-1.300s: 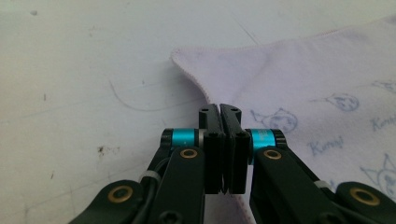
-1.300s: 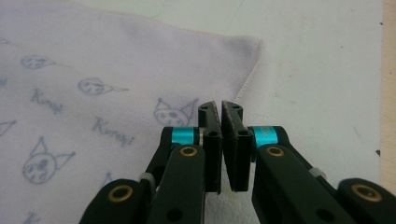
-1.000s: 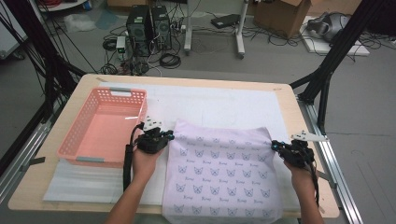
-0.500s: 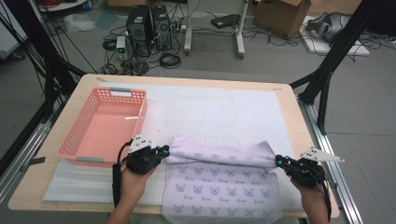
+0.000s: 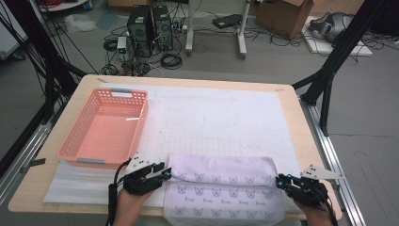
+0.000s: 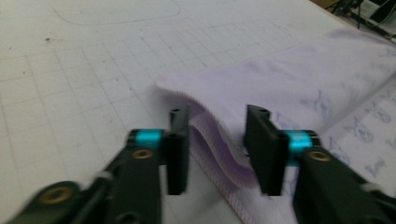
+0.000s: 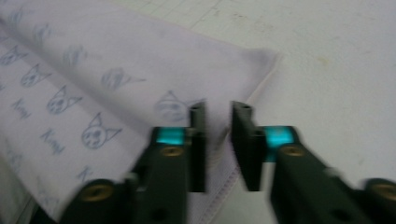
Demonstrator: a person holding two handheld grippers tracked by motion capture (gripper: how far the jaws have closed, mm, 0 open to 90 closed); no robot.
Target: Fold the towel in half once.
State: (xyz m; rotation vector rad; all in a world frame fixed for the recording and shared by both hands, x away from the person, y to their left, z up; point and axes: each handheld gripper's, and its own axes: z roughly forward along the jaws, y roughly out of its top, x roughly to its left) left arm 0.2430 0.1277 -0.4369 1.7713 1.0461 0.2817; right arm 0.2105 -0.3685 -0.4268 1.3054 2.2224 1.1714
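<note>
The left hand-held gripper [image 6: 217, 149] stands spread around the folded edge of the pale lilac cat-print cloth [image 6: 299, 79], its layers between the jaws. The right hand-held gripper [image 7: 218, 144], parted narrowly, seems to straddle the cloth's hem, though blur hides contact. Beyond the left one, the high view adds a pink plastic basket [image 5: 106, 127] on the worktop [image 5: 291, 101].

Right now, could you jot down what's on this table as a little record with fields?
Work in hand: folding a lilac cloth printed with cat faces
Cloth state: far edge folded toward the person, fold along the far side
Left gripper: open, cloth edge between its fingers
Right gripper: open, over the cloth's corner
Basket: pink, on the table's left, nothing in it
Surface: white gridded mat on a wooden table
</note>
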